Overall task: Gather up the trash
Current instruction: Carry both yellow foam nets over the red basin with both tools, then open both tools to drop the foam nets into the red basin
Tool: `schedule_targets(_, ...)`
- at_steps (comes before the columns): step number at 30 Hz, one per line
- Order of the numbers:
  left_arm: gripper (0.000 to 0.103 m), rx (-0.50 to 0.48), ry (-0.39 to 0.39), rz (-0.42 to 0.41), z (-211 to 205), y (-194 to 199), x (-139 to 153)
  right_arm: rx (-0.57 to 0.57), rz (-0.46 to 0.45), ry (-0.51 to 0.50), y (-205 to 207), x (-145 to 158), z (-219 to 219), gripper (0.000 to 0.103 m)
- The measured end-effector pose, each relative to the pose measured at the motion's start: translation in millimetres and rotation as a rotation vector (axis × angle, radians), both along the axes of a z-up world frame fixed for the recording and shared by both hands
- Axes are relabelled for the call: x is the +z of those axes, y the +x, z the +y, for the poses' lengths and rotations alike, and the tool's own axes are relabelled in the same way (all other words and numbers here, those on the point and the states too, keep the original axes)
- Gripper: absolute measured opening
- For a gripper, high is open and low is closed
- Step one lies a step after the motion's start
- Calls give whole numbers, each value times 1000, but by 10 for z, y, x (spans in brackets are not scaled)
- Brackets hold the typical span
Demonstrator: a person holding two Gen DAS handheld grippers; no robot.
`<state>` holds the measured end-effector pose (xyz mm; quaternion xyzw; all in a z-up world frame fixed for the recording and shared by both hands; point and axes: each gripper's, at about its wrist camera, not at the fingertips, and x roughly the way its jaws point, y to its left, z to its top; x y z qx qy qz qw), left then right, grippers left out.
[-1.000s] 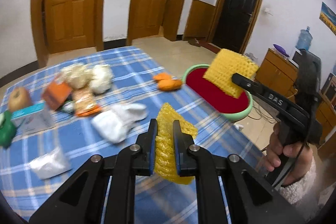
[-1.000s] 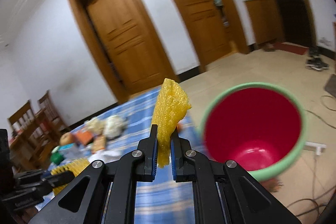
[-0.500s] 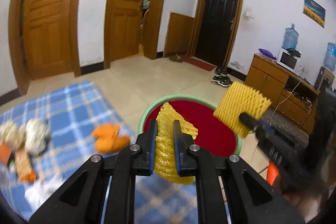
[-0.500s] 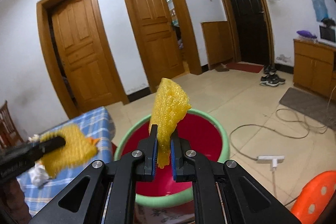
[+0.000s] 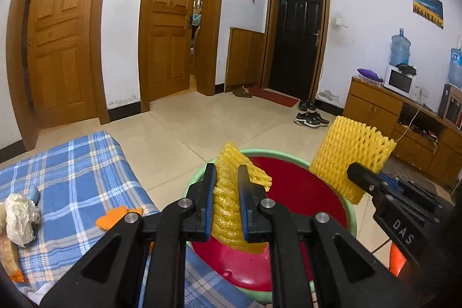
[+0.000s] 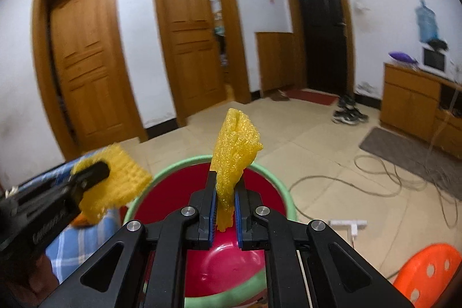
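Note:
My left gripper [image 5: 226, 192] is shut on a yellow foam fruit net [image 5: 231, 210] and holds it over the red bin with a green rim [image 5: 303, 192]. My right gripper [image 6: 225, 198] is shut on a second yellow foam net [image 6: 235, 152], also above the bin [image 6: 179, 186]. In the left wrist view the right gripper [image 5: 372, 184] shows at the right with its net [image 5: 346, 155]. In the right wrist view the left gripper [image 6: 86, 178] shows at the left with its net [image 6: 118, 181].
The blue plaid table [image 5: 72, 178] lies left of the bin, with orange peel [image 5: 115, 218] and crumpled paper [image 5: 20, 218] on it. An orange stool [image 6: 427, 270], a power strip [image 6: 349, 224] and cables [image 6: 375, 175] lie on the floor to the right.
Both grippers have swung from over the table to above the bin, each still holding its yellow net. The table's trash has slid out to the left of view.

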<state>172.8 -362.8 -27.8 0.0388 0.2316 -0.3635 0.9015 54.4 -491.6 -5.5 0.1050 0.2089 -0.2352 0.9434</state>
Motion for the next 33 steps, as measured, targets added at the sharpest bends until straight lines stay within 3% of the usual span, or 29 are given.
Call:
schedule_targets(11, 16, -10, 23, -114, -80, -198, 59, 31, 10, -48, 47, 22, 117, 12)
schedule_targets(16, 20, 19, 27, -92, -66, -159, 59, 20, 23, -23, 63, 0, 49, 13)
schedule_targets(19, 36, 23, 24, -76, -57, -126, 59, 13, 30, -13, 78, 9, 6, 14)
schedule_targets(21, 56, 18, 26, -76, -65, -135, 62, 14, 35, -17, 109, 34, 1, 19)
schedule_targets(25, 57, 18, 33, -90, -71, -172, 64, 29, 38, -39, 132, 66, 10, 36)
schedule_targets(33, 62, 32, 18, -45, -53, -85, 63, 38, 44, -51, 122, 48, 4, 36)
